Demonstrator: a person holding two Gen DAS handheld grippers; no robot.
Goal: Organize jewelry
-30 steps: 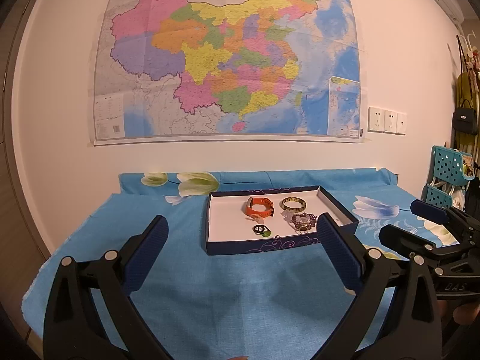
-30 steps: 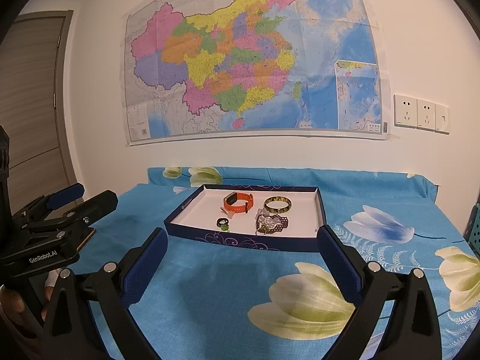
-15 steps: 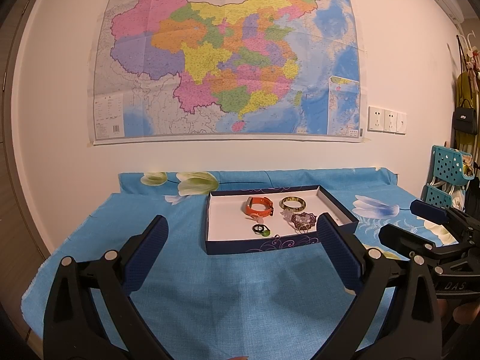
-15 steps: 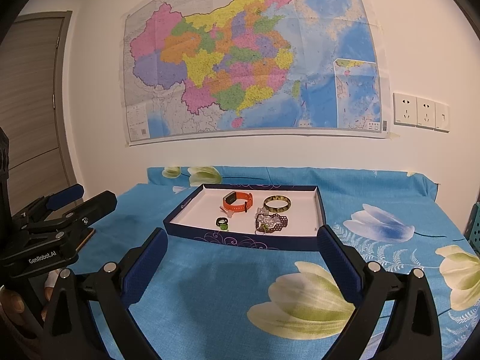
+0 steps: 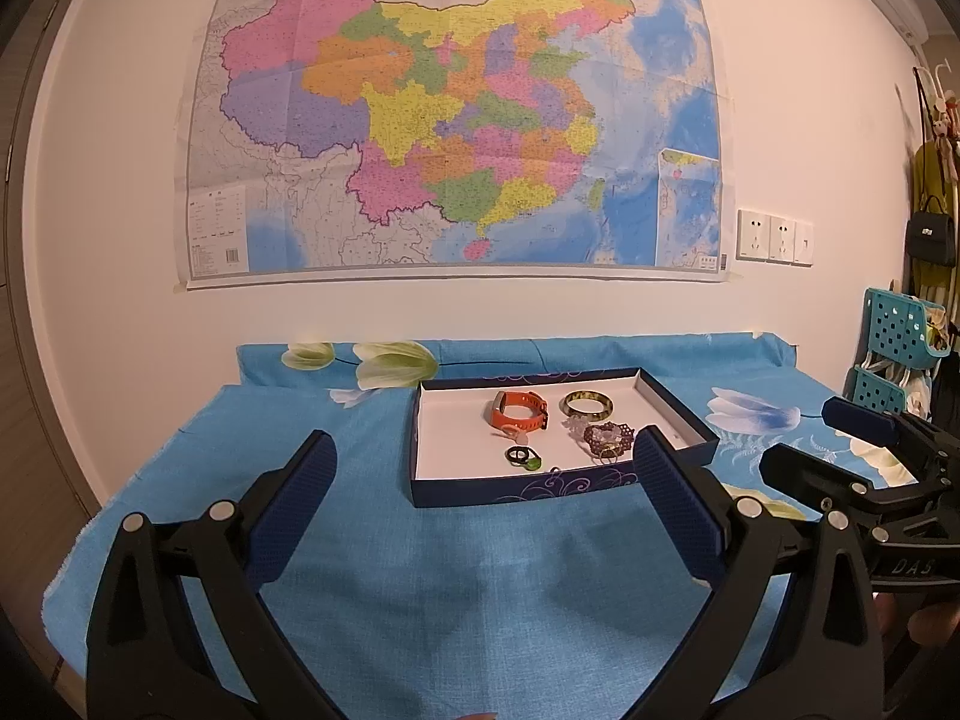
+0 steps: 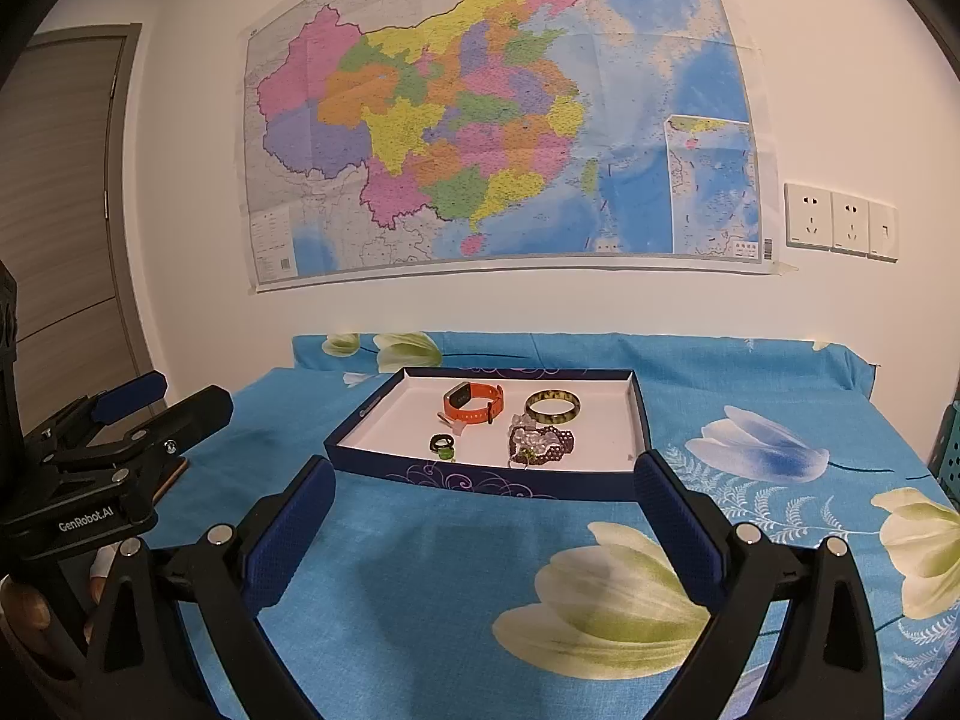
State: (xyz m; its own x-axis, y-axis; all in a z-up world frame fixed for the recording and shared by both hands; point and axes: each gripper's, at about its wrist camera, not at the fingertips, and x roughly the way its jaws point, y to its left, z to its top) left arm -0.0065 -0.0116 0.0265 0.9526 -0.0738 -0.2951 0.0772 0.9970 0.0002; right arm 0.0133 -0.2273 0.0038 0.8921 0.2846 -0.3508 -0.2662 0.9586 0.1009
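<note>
A shallow dark blue box [image 5: 516, 489] [image 6: 480, 477] with a white floor sits on the blue floral cloth. In it lie an orange watch band [image 5: 521, 410] [image 6: 474, 403], a green-yellow bangle [image 5: 587, 404] [image 6: 552, 407], a dark beaded bracelet [image 5: 607, 439] [image 6: 543, 443] and a small ring with a green stone [image 5: 522, 457] [image 6: 443, 445]. My left gripper [image 5: 483, 468] is open and empty, held short of the box. My right gripper [image 6: 483, 480] is open and empty, also in front of the box. Each gripper shows at the edge of the other's view.
The table with its blue floral cloth [image 5: 420, 588] stands against a white wall with a large map [image 5: 456, 120]. Teal baskets [image 5: 900, 336] stand to the right. A door [image 6: 54, 210] is at the left. Wall sockets [image 6: 840, 222] sit right of the map.
</note>
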